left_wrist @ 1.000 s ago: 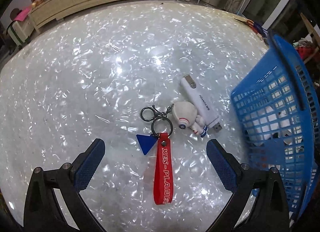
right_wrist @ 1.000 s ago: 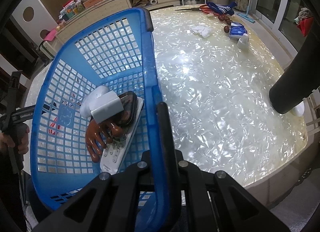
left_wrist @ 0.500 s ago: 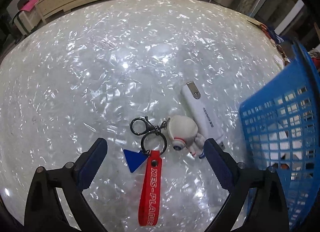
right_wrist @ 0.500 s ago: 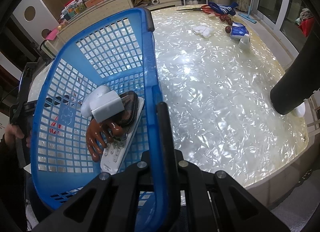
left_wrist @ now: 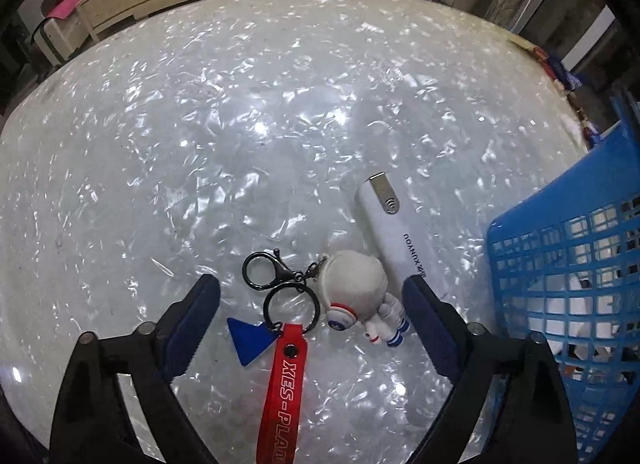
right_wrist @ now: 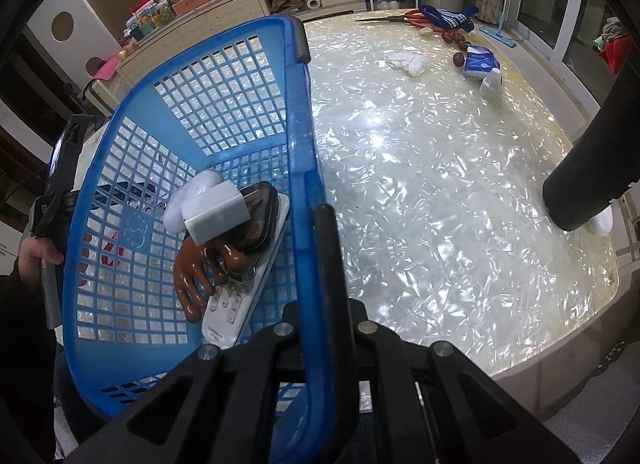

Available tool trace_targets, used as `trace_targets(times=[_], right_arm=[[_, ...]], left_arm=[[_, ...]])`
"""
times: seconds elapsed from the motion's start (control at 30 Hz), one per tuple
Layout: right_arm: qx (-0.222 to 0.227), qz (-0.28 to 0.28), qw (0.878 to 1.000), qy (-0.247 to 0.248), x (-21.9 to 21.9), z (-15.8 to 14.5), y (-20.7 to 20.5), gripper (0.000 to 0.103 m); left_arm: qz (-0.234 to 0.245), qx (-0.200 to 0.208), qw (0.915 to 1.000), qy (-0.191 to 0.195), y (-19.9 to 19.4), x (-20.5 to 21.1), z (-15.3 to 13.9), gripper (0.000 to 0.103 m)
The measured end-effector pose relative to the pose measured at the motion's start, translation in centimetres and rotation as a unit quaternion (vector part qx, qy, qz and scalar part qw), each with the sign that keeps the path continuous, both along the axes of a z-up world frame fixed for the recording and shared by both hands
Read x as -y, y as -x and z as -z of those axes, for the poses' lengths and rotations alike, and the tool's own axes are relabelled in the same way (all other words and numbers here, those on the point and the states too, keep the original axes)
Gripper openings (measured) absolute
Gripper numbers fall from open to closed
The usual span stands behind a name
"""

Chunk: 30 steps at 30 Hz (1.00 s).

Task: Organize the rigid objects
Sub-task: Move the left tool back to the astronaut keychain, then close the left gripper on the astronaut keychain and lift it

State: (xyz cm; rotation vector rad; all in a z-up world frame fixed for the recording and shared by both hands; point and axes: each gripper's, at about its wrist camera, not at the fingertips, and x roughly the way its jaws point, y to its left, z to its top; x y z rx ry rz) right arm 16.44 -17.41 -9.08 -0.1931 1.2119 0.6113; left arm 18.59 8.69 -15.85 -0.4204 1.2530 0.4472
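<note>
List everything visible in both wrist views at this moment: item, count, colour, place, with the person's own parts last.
basket: 1, blue, on table, tilted
remote: 1, white, in basket
hair claw: 1, brown, in basket
charger block: 1, white, in basket
astronaut keychain: 1, white with red strap, on table
USB stick: 1, white, touching the astronaut
tissue pack: 1, blue, far table edge
table: 1, pearly white
left gripper: open, closing around keychain
right gripper: shut on basket rim

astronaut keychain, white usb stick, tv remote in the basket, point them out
astronaut keychain (left_wrist: 354,288), left wrist view, on the white helmet
white usb stick (left_wrist: 400,236), left wrist view, middle of its body
tv remote (right_wrist: 232,304), right wrist view, on the button end
</note>
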Motion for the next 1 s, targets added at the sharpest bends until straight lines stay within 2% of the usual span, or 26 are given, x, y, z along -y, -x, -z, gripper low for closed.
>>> trace_targets(times=[0.27, 0.47, 0.73, 1.0], right_arm=[[0.001, 0.000, 1.000, 0.002, -0.1, 0.0, 0.1, 0.004], [0.002, 0.000, 1.000, 0.003, -0.2, 0.0, 0.2, 0.004], [0.002, -0.002, 1.000, 0.004, -0.2, 0.0, 0.2, 0.004], [0.003, 0.001, 1.000, 0.007, -0.2, 0.0, 0.1, 0.004]], left_arm=[[-0.013, -0.008, 0.9998, 0.011, 0.2, -1.2, 0.6, 0.090], [-0.011, -0.019, 0.9997, -0.014, -0.4, -1.4, 1.1, 0.090], [-0.004, -0.013, 0.9997, -0.018, -2.3, -0.9, 0.7, 0.070], [0.037, -0.009, 0.9990, -0.022, -1.4, 1.1, 0.6, 0.066]])
